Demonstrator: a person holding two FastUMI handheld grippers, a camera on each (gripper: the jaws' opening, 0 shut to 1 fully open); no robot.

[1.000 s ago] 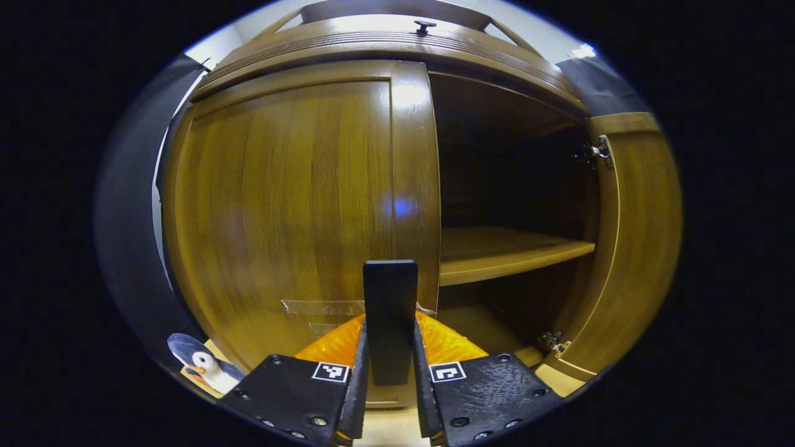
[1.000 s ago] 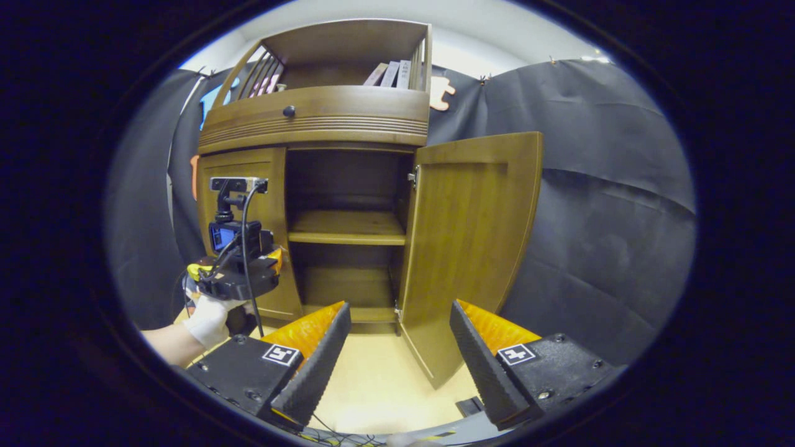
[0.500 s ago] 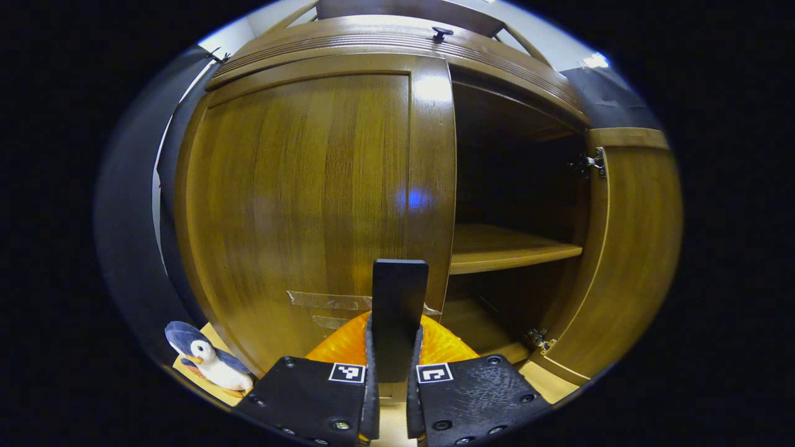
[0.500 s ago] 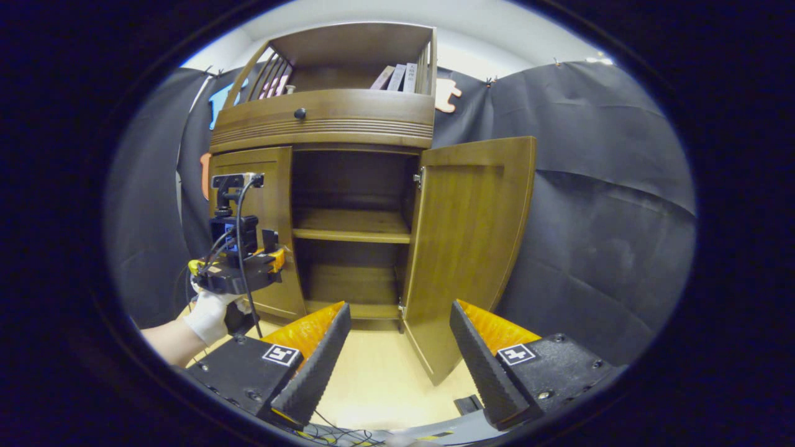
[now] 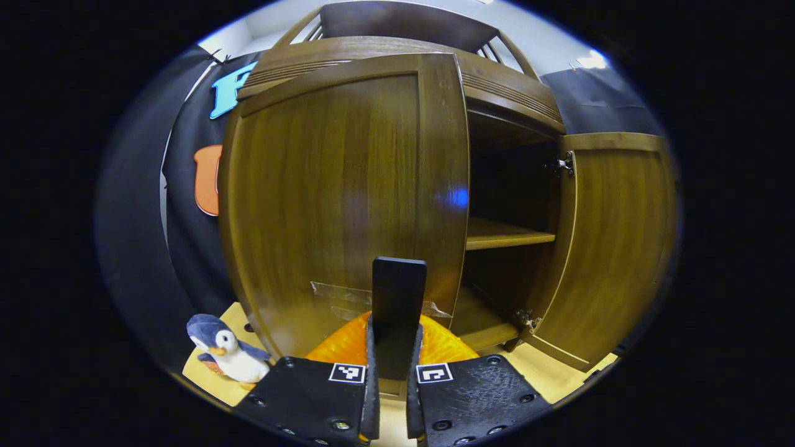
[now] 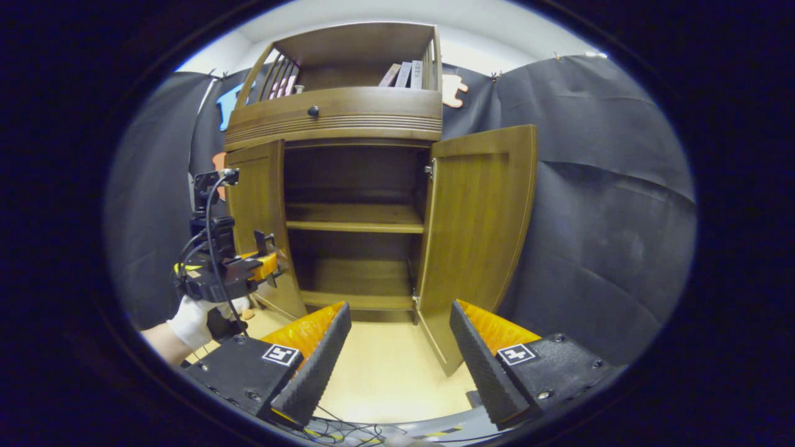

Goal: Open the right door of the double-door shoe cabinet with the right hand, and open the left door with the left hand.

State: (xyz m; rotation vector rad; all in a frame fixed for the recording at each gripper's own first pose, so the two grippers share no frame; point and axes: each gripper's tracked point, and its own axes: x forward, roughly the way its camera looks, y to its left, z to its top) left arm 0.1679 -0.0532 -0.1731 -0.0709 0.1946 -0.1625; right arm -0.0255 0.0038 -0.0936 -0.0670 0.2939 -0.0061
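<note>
Left jaws: we see the left gripper (image 5: 392,397) clamped narrow on a flat black upright handle tab (image 5: 398,310), both fingers pressing its lower sides.

Right jaws: the right gripper (image 6: 397,354) hangs wide apart with nothing between the fingers, well back from the cabinet.

Handle and door: the tab stands vertical, fixed near the free edge of the brown wooden left door (image 5: 348,192), low on the panel beside a strip of clear tape (image 5: 348,297). The door lies straight ahead of our left jaws.

Door state: in the right gripper view the left door (image 6: 261,217) stands partly swung out; the brown wooden right door (image 6: 478,230) is wide open, so we judge only the left door's swing is unfinished.

Turning relation: the hinge runs vertically along the door's far left edge, so we judge the pull must arc outward and to the left, the left hand (image 6: 192,313) being the nearer one.

Room: a small blue-and-white plush penguin (image 5: 225,356) sits on the pale floor (image 6: 385,372) near the hinge side; it could meet the door's lower edge. Black cloth wall (image 6: 596,205) hangs behind.

Cabinet inside: a bare wooden shelf (image 6: 354,218) shows between the doors.
</note>
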